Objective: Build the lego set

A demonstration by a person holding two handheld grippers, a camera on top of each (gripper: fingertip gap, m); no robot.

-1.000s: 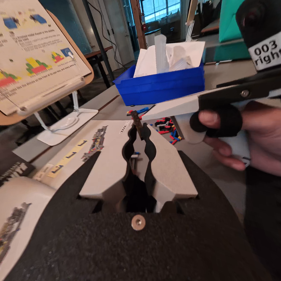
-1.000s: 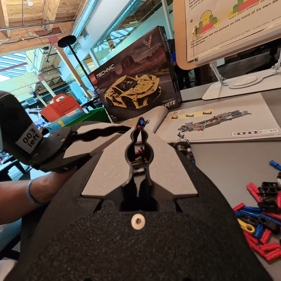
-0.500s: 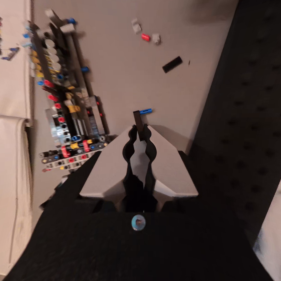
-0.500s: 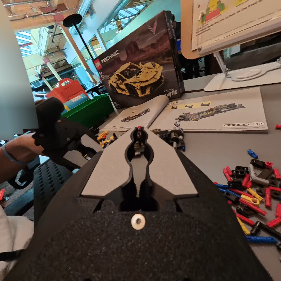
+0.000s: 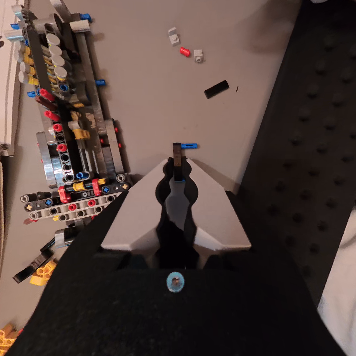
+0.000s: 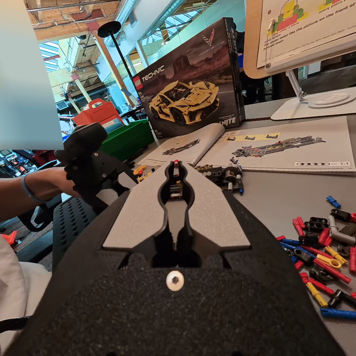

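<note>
Pinching a black beam (image 5: 177, 154) unchanged, left tongs (image 5: 177, 158) steadied; right tongs (image 6: 175, 162) grip a red pin (image 6: 175, 161).

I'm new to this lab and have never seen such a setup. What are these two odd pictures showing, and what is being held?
No robot: a person holds a two-finger gripper in each hand, each with a camera looking along its fingers. The left wrist view looks down at the grey table: the left gripper pinches a black beam carrying a blue pin, beside the half-built chassis. The right wrist view shows the right gripper shut on a small red piece, with the instruction booklet, the set's box and loose pieces beyond.
</note>
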